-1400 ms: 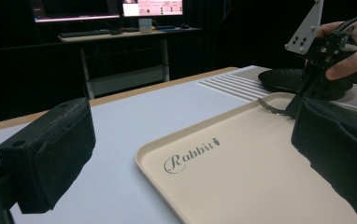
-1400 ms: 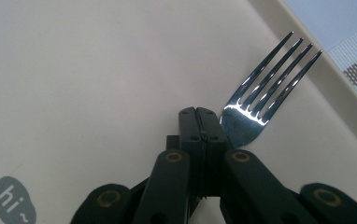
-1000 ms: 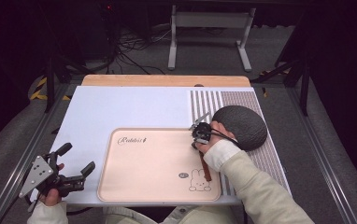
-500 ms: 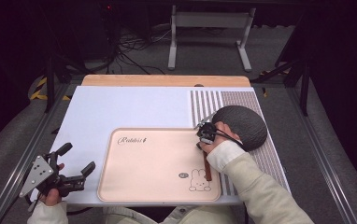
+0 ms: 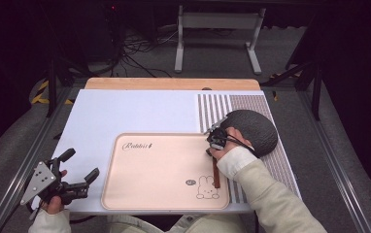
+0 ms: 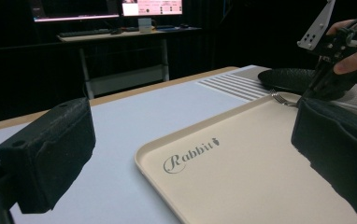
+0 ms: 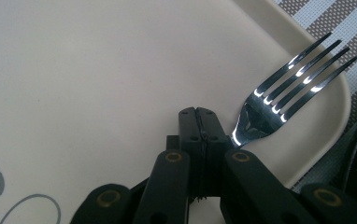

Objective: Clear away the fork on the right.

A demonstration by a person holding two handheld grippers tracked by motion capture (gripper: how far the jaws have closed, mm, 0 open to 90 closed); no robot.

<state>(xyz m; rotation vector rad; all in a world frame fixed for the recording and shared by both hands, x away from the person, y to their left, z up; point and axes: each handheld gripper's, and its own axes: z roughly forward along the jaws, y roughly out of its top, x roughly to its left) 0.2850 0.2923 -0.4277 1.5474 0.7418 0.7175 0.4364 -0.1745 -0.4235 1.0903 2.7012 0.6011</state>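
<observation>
The right claw [image 7: 200, 122] is fully closed, empty, over the tray [image 7: 97, 70]; the fork [image 7: 279, 102] lies just beside its tips. The left claw [image 6: 186, 154] stands wide open, empty.

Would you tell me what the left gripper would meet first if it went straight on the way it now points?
Probably the beige tray: the left gripper points low across its near corner. Depth is unclear, so it might skim over it toward the right gripper and fork.

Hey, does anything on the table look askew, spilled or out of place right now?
Nothing is spilled or damaged. The fork lies on the tray at its far right corner, tines toward the rim and the dark plate. The right tool is shut beside the fork's neck; whether it grips the fork I cannot tell.
</observation>
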